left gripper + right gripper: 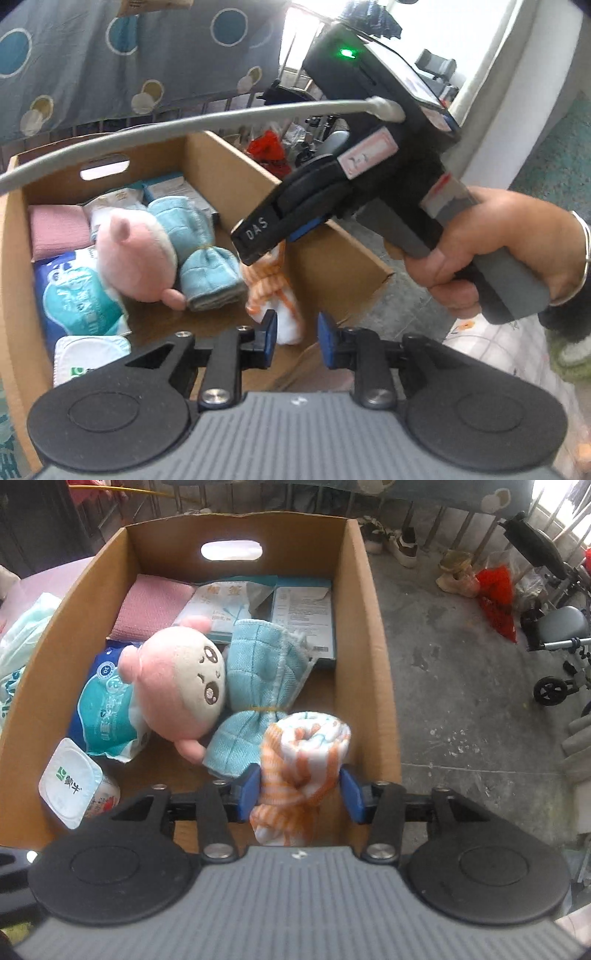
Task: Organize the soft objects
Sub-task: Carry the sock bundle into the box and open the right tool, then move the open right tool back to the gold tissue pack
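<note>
Cardboard box (369, 635): towel roll (306, 746) between right tool (301, 790)

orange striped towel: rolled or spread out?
Rolled. The orange striped towel shows a spiral end, pinched between the right gripper pads over the box.

Daylight pouring through window (424, 22); circle-patterned grey cloth (129, 62) hanging over railing (436, 513); shoes (402, 546), red bag (496, 594), wheelchair (561, 635) sitting on stained concrete floor (454, 709).
</note>
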Demonstrator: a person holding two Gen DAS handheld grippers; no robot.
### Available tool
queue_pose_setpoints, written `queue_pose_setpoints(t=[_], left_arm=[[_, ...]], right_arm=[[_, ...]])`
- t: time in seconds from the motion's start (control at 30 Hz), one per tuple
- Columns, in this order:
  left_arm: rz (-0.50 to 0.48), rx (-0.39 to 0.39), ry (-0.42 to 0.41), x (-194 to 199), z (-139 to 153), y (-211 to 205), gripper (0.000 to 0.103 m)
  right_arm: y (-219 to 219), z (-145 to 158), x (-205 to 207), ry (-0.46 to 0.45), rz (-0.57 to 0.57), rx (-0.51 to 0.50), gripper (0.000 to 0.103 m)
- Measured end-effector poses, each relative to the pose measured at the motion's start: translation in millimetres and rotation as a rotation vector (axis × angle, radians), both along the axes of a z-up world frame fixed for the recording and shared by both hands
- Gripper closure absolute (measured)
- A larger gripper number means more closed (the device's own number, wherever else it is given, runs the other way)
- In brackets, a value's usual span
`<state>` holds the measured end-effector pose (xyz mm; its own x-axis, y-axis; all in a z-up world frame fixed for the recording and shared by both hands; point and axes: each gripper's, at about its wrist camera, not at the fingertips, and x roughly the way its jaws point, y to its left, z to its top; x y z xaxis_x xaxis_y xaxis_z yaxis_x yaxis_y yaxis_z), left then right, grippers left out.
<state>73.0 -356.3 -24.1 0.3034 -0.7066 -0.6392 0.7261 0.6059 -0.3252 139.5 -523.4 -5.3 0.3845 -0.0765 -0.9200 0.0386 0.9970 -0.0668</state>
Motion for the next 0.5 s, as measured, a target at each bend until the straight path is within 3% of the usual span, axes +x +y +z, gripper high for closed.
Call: queue_pose_setpoints(t=[0.27,0.5], left_arm=[[0.007,0.013,-0.027,-5.7,13.4,10.0,0.069],[-0.016,0.053,-0.123,-27.9,26.5,22.0,0.051]], right_arm=[[-3.0,34.1,-14.0,-0.11,-0.053,0.05,0.041],[-3.9,74.5,-55.7,-0.257,-0.091,0.243,0.037]])
